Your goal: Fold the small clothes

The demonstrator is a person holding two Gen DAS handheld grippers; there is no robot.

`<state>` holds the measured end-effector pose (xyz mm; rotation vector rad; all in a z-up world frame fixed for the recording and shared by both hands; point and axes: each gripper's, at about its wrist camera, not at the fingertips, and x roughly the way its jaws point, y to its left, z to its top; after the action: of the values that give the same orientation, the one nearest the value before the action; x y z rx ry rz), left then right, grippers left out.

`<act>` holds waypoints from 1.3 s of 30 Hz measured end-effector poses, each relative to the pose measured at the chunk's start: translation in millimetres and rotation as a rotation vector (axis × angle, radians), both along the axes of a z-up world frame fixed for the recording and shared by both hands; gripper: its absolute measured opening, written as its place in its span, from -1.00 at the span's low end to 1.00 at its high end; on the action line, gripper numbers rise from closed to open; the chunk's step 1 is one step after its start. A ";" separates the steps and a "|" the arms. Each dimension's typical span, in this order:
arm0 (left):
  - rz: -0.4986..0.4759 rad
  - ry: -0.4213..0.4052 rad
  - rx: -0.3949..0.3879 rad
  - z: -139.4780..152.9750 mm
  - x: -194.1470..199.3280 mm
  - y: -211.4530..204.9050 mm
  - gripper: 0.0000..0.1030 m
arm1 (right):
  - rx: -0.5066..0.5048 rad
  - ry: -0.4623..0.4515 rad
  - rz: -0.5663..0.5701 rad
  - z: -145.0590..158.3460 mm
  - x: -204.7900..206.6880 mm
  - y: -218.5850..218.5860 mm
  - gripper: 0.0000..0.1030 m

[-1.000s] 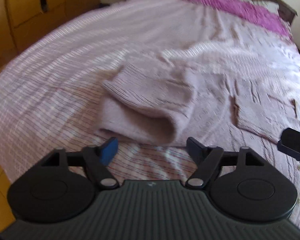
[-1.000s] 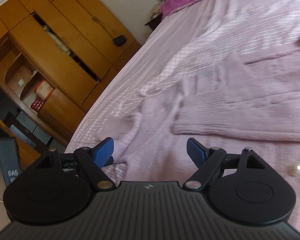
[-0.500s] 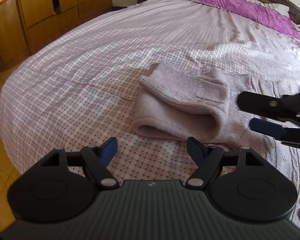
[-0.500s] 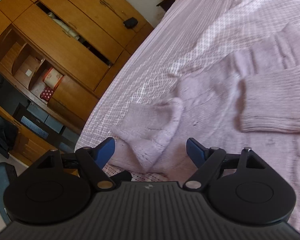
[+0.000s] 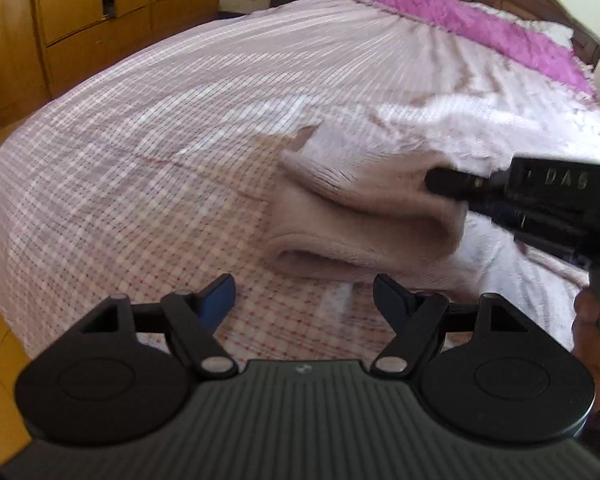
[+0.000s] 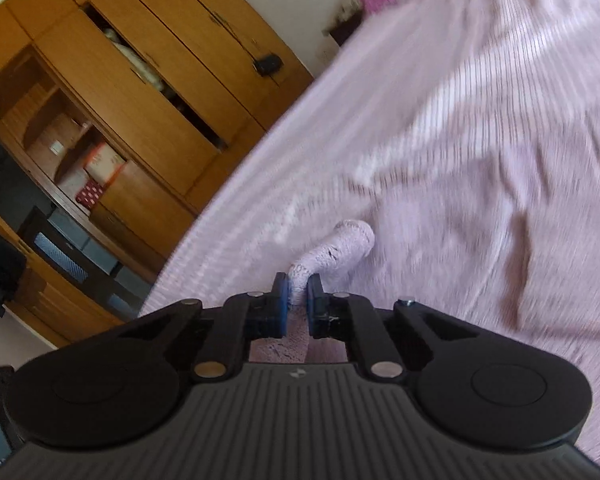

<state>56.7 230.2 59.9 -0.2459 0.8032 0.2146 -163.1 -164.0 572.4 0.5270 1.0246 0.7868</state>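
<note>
Our right hand-held gripper (image 6: 297,294) has just clenched on a fold of the pale knit sweater (image 5: 364,216) lying on the bed (image 5: 140,152); the left hand-held gripper (image 5: 304,292) hangs released. Gripping so little knit, we judge it may slip when lifted.

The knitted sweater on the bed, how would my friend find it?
Look at the big bed with the checked pink sheet. Near its middle lies a folded lump, the sweater. It is plain fuzzy knit, not checked, and the right gripper pinches it.
</note>
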 end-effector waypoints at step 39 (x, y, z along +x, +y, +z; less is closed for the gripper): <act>-0.185 0.014 0.077 -14.9 35.4 -100.1 0.49 | -0.434 -0.116 -0.391 22.5 -18.8 -277.1 0.07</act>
<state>92.0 130.0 45.0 -0.0967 0.8246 0.0735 -181.9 -441.0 594.9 0.2877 0.9122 0.2329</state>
